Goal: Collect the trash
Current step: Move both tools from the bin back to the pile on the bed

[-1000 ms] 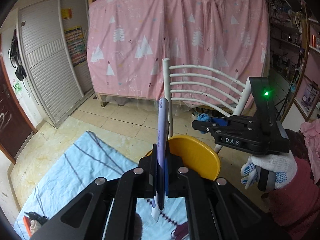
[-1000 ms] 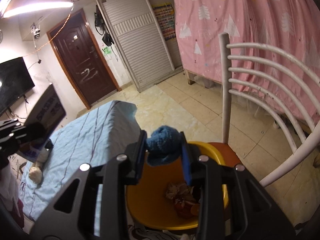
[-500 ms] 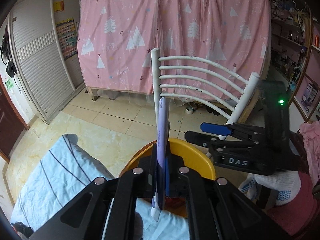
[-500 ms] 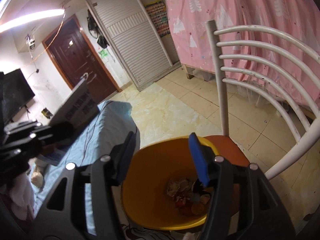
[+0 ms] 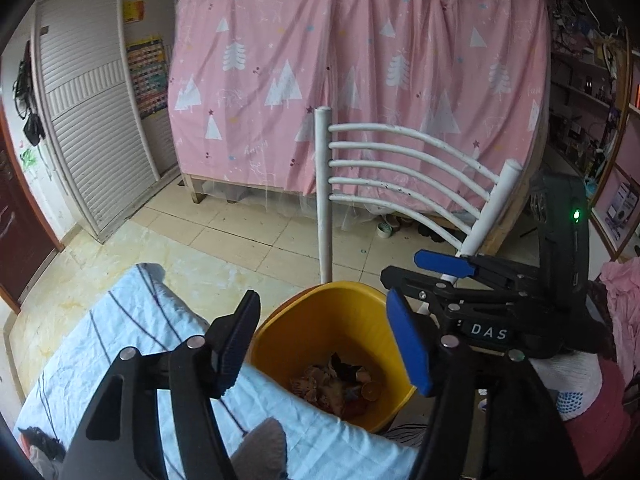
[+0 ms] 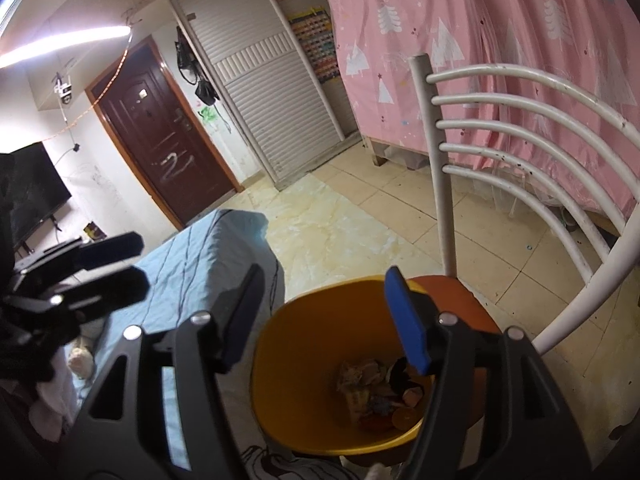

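Note:
A yellow bin stands on a chair seat and holds a heap of brown and orange trash. My left gripper hangs over the bin's near rim. Its jaws are opening and nothing is between them. My right gripper is also above the bin, jaws opening, empty, with the trash below its blue pad. Each gripper shows in the other's view: the right gripper at the right in a gloved hand, the left gripper at the left.
The white chair back rises just behind the bin, over an orange seat. A bed with a light blue striped sheet lies at the left. Beyond are tiled floor, a pink curtain and a dark red door.
The left gripper opened and the flat lilac packet it held upright is gone from its jaws. The right gripper dropped its blue knitted lump and spread wider. The left view shifted over the bin.

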`<state>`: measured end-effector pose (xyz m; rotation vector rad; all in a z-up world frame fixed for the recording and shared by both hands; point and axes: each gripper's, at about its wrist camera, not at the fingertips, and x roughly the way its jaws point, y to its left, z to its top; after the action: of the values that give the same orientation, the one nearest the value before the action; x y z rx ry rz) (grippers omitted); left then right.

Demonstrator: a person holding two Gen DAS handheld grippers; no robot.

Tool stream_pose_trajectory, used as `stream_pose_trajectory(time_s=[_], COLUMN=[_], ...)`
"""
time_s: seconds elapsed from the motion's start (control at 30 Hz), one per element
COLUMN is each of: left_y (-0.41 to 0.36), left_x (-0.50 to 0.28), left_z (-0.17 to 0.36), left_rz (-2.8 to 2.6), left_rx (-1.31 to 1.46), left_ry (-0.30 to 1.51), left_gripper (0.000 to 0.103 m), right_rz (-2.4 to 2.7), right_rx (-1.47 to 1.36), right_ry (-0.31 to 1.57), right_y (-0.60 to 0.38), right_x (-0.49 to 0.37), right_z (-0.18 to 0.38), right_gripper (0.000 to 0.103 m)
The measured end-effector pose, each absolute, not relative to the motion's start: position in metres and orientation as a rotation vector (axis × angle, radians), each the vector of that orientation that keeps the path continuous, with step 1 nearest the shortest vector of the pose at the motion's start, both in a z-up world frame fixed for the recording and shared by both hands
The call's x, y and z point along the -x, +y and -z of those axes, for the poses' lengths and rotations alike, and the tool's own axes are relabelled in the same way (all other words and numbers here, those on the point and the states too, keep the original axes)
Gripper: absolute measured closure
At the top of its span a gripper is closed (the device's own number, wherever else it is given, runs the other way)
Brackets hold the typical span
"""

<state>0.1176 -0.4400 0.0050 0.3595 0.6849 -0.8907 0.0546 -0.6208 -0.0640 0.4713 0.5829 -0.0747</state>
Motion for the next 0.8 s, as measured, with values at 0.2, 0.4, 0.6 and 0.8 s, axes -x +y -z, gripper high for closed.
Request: stream_pose_trajectory(time_s=[0.2, 0.4, 0.6, 0.8], left_y=[-0.410, -0.371, -0.323, -0.274], left_x=[-0.112, -0.108, -0.114, -0.123], left_z=[-0.022, -0.036, -0.046, -0.054], left_rz=[0.837, 0.770, 0.694, 0.625], left_rx=[-0.309, -0.270, -0.226, -0.172], left_ry=[0.643, 0.609, 0.588, 0.580], left_gripper=[0.041, 0.035, 0.032, 0.029], right_rz=[0.046, -0.001, -0.055, -0.104], right_rx=[-0.439, -0.394, -0.331, -0.275], right_ry=[0.589, 0.605, 0.627, 0.645], right_y=[-0.601, -0.571, -0.530, -0.484], right_x=[-0.058, -0.067, -0.080, -0.090], right_z=[0.056, 0.047, 0.039, 0.030], right_gripper=[0.042, 0.042, 0.030, 0.023])
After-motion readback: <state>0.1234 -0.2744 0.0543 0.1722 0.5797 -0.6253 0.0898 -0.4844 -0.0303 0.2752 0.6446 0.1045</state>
